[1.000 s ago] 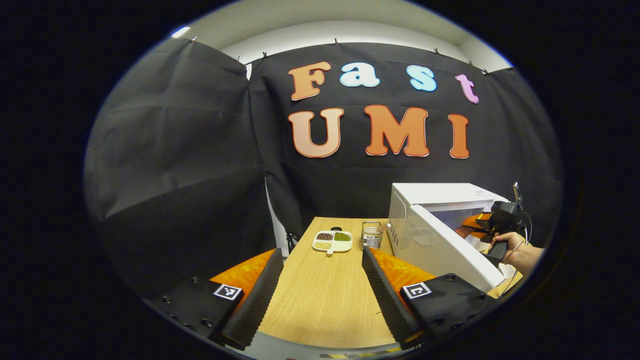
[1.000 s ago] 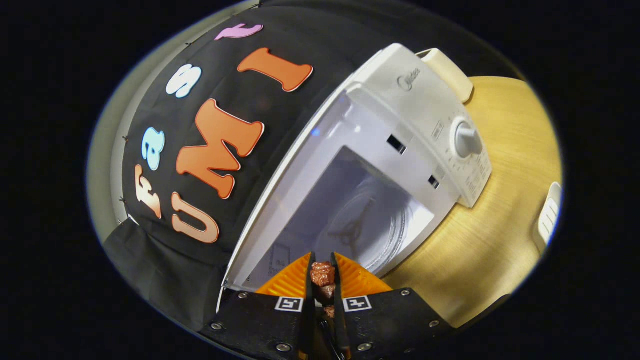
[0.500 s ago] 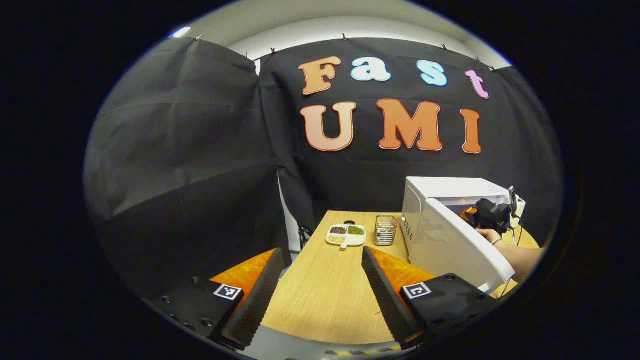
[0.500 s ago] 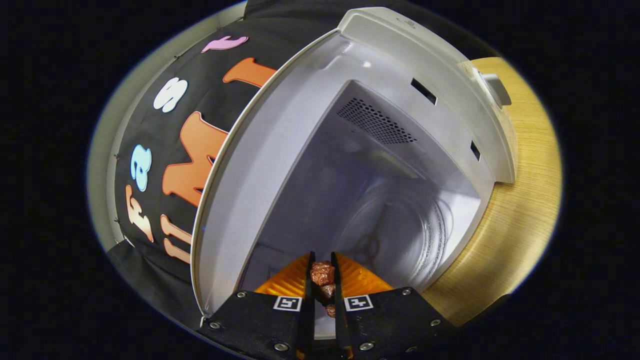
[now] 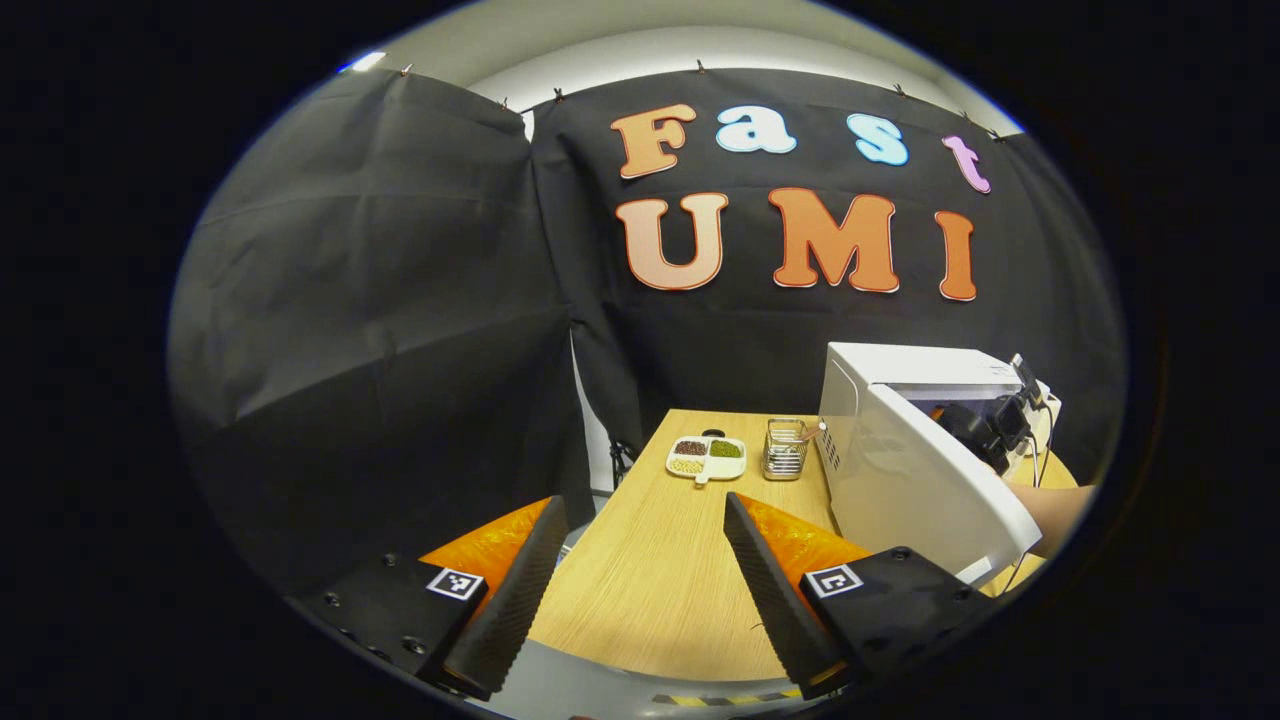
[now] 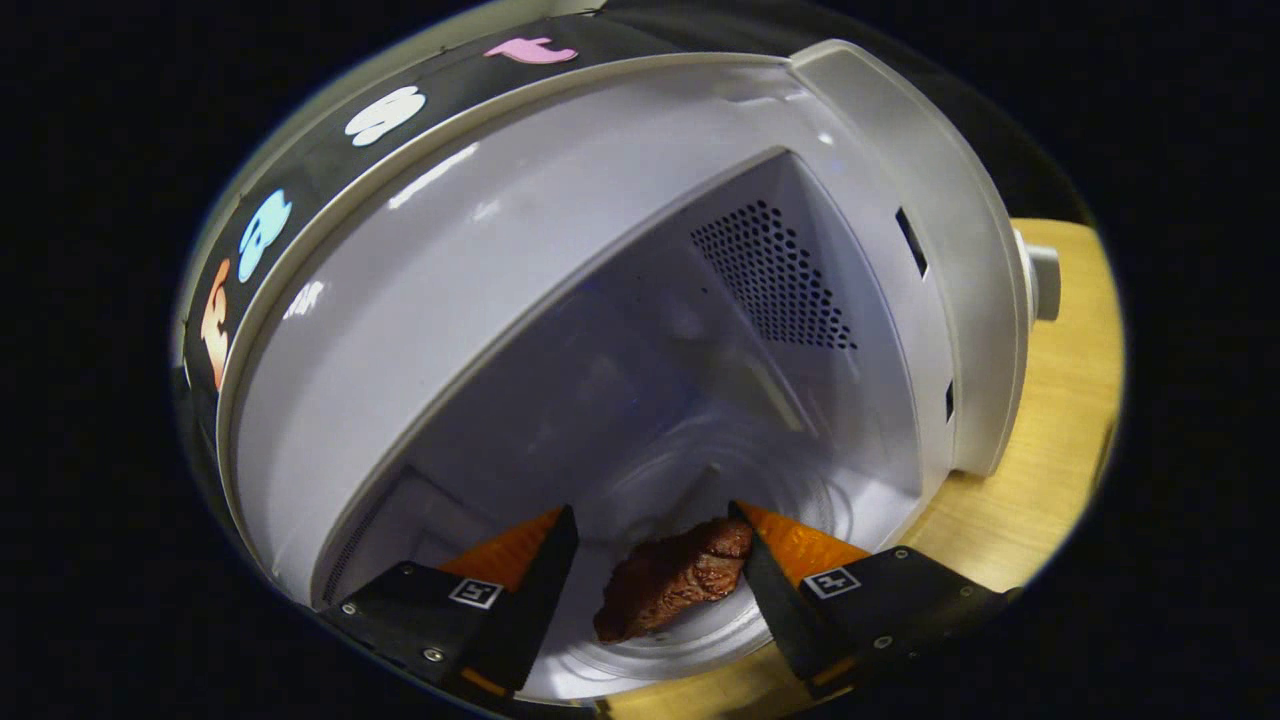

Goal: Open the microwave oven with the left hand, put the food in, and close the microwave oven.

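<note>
In the left gripper view, the left gripper point(image 5: 640, 575) hangs over the near end of the wooden tabletop point(image 5: 650, 570) with its fingers point(image 5: 520, 590) spread wide apart and nothing between them. Farther back on the tabletop, near the black cloth wall, sits a small white divided dish point(image 5: 706, 456) with dark, green and pale fillings in its sections, and just to the right of it a clear holder point(image 5: 785, 448) with thin sticks in it. To the right of that stands the white microwave oven point(image 5: 900, 375), its door point(image 5: 930, 485) swung open toward the camera. Behind the door's upper edge the right gripper point(image 5: 985, 425) reaches into the oven's opening, and a forearm point(image 5: 1060, 505) shows at the far right, below and behind the door.

In the right gripper view, the camera looks straight into the open oven cavity point(image 6: 640, 370). The inner wall on the right carries a patch of small vent holes point(image 6: 775, 275), and at the far right edge a knob point(image 6: 1040, 282) sticks out from the front panel above the wooden tabletop. At the bottom, the right gripper point(image 6: 655, 545) has its fingers point(image 6: 535, 580) apart. The food point(image 6: 672, 578), a reddish-brown chunk of meat, lies between them on the glass turntable point(image 6: 690, 635) on the oven floor. Its upper right end lies close against the right finger; whether they touch cannot be told. The left finger stands clear of it.
</note>
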The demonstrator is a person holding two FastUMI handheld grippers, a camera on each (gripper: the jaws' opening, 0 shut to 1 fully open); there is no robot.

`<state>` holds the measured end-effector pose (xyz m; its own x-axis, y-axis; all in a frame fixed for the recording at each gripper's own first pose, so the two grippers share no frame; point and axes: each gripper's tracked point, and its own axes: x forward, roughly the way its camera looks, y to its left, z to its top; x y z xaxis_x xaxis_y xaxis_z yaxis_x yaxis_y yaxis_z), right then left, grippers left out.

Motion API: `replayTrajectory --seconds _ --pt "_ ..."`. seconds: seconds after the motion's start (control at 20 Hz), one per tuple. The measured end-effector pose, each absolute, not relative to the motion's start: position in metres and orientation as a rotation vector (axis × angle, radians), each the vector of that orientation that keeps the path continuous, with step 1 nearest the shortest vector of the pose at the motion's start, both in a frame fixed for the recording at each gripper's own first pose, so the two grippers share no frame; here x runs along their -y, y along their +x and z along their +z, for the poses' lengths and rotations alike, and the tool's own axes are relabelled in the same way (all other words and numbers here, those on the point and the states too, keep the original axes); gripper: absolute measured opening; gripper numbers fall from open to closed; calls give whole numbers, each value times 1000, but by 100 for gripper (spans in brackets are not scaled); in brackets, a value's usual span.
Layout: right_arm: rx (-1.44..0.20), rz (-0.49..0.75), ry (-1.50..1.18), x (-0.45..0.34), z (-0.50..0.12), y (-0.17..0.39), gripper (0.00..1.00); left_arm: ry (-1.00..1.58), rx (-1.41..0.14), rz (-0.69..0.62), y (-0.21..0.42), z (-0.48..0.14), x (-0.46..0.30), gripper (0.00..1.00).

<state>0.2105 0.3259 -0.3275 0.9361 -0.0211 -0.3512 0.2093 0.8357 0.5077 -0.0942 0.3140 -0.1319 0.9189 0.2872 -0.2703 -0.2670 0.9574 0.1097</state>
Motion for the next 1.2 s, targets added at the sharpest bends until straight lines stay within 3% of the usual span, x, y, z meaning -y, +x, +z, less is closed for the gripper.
replayTrajectory --seconds 0.05,0.1,0.55,0.95,1.05,1.2 --pt "-333 -125 521 -321 -326 209 100 68 -294 282 -94 -135 -312 98" --pt "-319 -132 464 -315 -324 208 94 66 -297 277 -92 -137 -310 98" --pt "-297 -49 262 -308 -305 186 94 43 -290 239 -85 -147 -294 98" --pt "-304 46 173 -281 -260 118 94 52 -241 135 -67 -157 -262 100" --pt "-303 57 147 -263 -243 98 94 63 -242 111 -63 -162 -251 96" --pt "-275 49 93 -227 -211 75 94 104 -245 79 -58 -173 -242 41"
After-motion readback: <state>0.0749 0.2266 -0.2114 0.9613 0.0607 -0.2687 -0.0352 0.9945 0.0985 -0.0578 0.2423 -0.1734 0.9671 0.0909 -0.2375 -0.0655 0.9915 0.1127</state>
